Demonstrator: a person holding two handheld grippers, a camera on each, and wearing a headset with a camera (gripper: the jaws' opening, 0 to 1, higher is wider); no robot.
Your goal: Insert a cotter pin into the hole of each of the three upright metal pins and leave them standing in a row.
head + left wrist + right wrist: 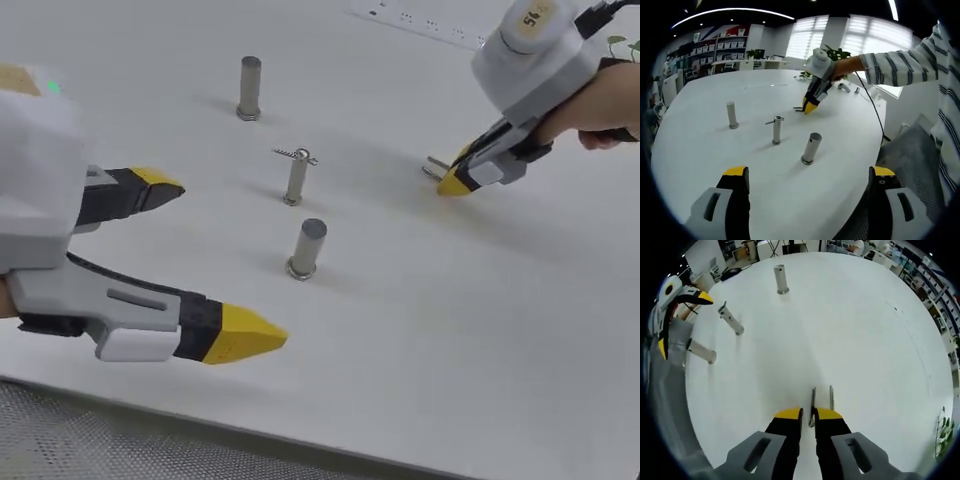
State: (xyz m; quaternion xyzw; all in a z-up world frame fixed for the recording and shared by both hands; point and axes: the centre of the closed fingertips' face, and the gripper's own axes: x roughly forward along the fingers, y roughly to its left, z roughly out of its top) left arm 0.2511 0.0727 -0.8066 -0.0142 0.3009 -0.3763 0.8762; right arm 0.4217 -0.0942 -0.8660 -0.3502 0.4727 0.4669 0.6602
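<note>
The left tool point(200, 258) hovers over the desk point(420, 330) to the left of the middle pin point(295, 180), released, its jaws wide apart with nothing between them; the far pin point(249, 88) stands beyond the middle pin and slightly left of it, bare; the middle pin itself carries a fitted cotter pin point(294, 154) through its top; the near pin point(308, 248) stands just this side of it, also bare, so the three make a row; well to the right of the middle pin the right tool point(453, 185) is down at the desk, clenched on a loose cotter pin point(813, 401); a second slim piece point(831, 396) lies just beside it, probably another cotter pin, though too small to be sure; the step in hand looks like the pick-up, best done with a grip near one end so the shaft sticks clear of the jaws and can be lined up with a bare pin's hole; the left tool could steady that pin against tipping; counted: three upright pins, one cotter pin fitted, seemingly two loose, two tools.
</note>
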